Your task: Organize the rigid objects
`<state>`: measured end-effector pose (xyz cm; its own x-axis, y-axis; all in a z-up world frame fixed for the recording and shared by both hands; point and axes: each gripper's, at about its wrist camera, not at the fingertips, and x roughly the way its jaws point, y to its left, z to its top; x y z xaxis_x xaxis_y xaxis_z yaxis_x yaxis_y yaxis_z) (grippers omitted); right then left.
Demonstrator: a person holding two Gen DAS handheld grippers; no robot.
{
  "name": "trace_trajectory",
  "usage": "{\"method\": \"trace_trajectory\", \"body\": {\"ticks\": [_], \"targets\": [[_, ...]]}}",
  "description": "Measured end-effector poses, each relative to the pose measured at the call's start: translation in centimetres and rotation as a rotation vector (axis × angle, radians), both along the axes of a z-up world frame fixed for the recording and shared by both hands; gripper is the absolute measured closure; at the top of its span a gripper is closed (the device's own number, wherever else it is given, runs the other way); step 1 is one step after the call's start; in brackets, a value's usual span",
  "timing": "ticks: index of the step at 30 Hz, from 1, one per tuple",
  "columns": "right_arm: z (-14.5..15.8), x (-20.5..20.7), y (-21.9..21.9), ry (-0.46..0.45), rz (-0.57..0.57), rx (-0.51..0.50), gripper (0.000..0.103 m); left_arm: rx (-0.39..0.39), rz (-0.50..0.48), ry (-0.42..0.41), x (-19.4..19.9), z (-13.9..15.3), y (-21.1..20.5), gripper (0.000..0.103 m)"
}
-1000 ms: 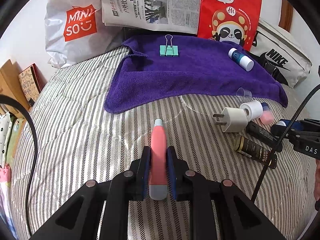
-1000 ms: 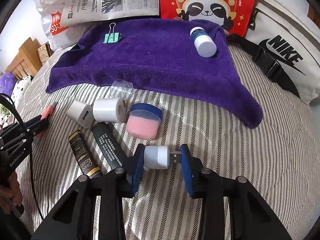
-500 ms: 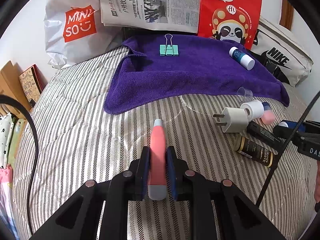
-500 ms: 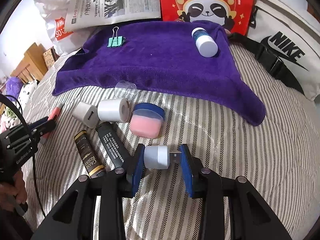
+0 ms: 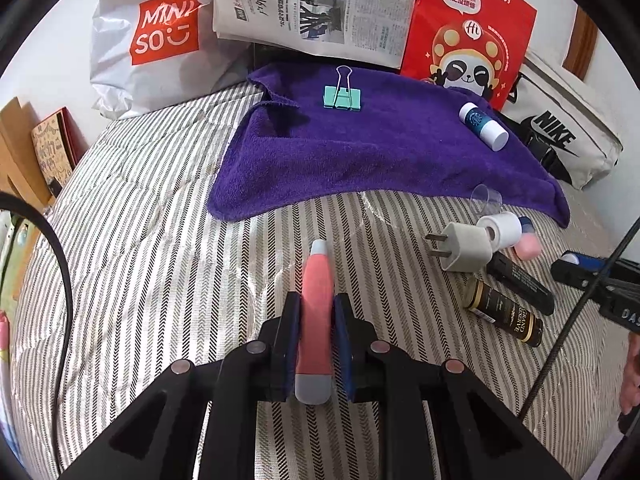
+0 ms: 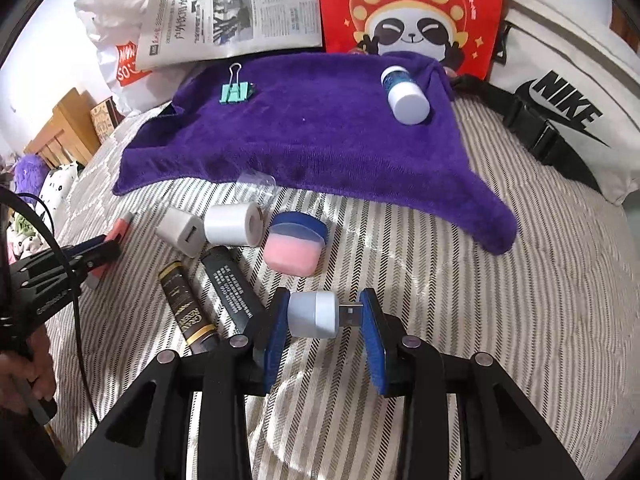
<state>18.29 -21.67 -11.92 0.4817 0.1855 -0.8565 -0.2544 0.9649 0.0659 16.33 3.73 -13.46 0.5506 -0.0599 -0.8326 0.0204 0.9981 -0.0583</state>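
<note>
Here, hand-held gripper around pink tube.

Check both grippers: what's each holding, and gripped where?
Left gripper is shut on the pink pen, gripped around its lower body. Right gripper is shut on the USB plug light, clamped end to end, cap against connector tip.

The left gripper is pointing steeply down, its blue pads pressing together on a narrow item. The right gripper is also tilting down, its jaws clamping somewhat wider. A hand is gripping the left handle.
</note>
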Motion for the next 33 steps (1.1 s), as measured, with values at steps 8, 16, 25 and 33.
{"method": "trace_trajectory", "body": {"ticks": [8,16,25,33], "targets": [[2.1,-0.8,0.1,-0.029,0.003,0.007,0.067,-0.012,0.009,0.028,0.5,0.2,0.0,0.087],[3.7,-0.9,-0.1,-0.044,0.009,0.019,0.067,-0.027,-0.005,0.014,0.3,2.5,-0.1,0.087],[5.1,1.6,-0.8,-0.062,0.008,0.018,0.067,-0.1,-0.005,-0.038,2.5,5.6,0.8,0.087],[5.8,6.0,-1.5,-0.084,-0.017,-0.001,0.067,-0.122,-0.014,-0.073,6.8,6.9,0.7,0.087]]}}
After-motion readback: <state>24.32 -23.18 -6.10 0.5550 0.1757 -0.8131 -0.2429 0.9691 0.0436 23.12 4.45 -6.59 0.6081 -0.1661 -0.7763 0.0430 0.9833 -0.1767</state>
